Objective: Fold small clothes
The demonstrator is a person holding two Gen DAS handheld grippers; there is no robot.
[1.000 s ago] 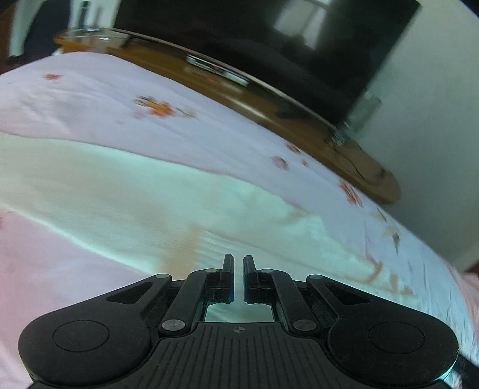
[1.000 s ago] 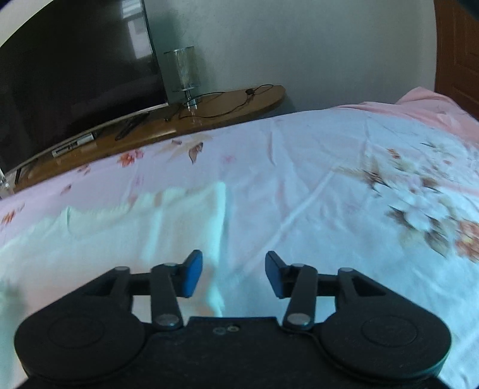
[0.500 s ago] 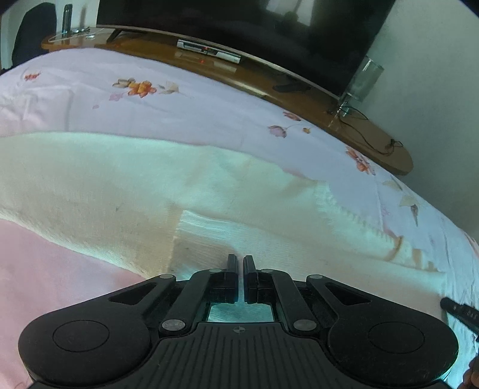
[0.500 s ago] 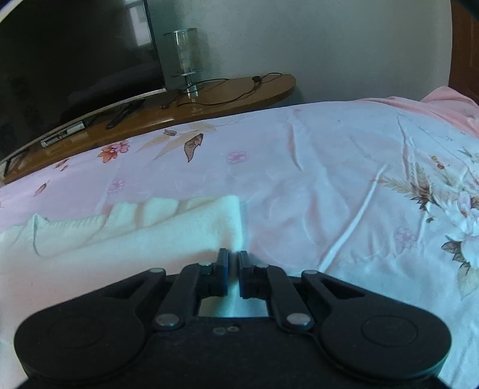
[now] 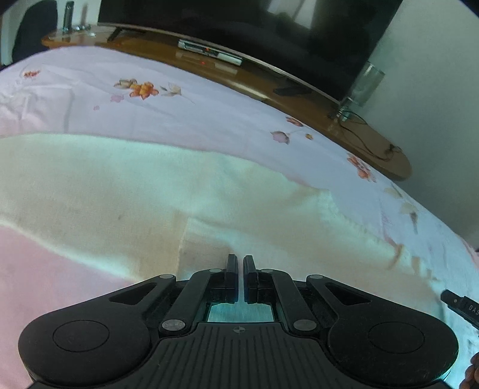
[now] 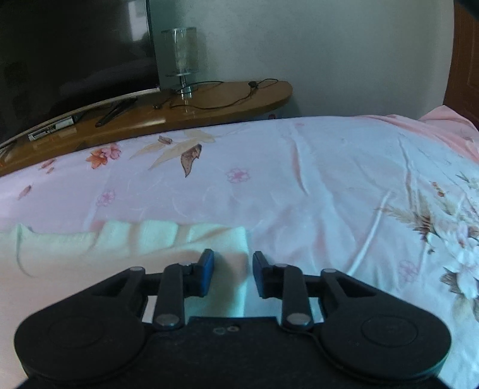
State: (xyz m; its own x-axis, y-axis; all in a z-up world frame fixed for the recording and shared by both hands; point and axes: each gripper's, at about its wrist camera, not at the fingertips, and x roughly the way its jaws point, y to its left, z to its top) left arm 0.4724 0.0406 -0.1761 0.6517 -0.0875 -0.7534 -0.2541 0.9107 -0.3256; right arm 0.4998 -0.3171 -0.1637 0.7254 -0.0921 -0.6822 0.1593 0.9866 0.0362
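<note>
A cream knitted garment [image 5: 125, 191] lies spread across the pink floral bedsheet [image 5: 185, 107]. My left gripper [image 5: 240, 266] is shut on a folded-over flap of the garment, whose edge [image 5: 184, 236] rises just left of the fingers. In the right wrist view the garment's ribbed corner [image 6: 209, 236] lies under my right gripper [image 6: 233, 263]. Its jaws are opening, with the cloth's edge in the gap and neither blue pad [image 6: 207, 266] pressing on it. The tip of the right gripper [image 5: 461, 305] shows at the right edge of the left wrist view.
A wooden TV shelf [image 6: 191, 110] runs along the bed's far side, carrying a dark television [image 5: 239, 27], a glass lamp [image 6: 181, 59] and cables. A wall stands behind it. Bare floral sheet [image 6: 344, 185] stretches to the right of the garment.
The right gripper was wide apart beside the garment, closed over its corner half a second ago, and now its jaws stand apart again. The left gripper stays shut with the flap.
</note>
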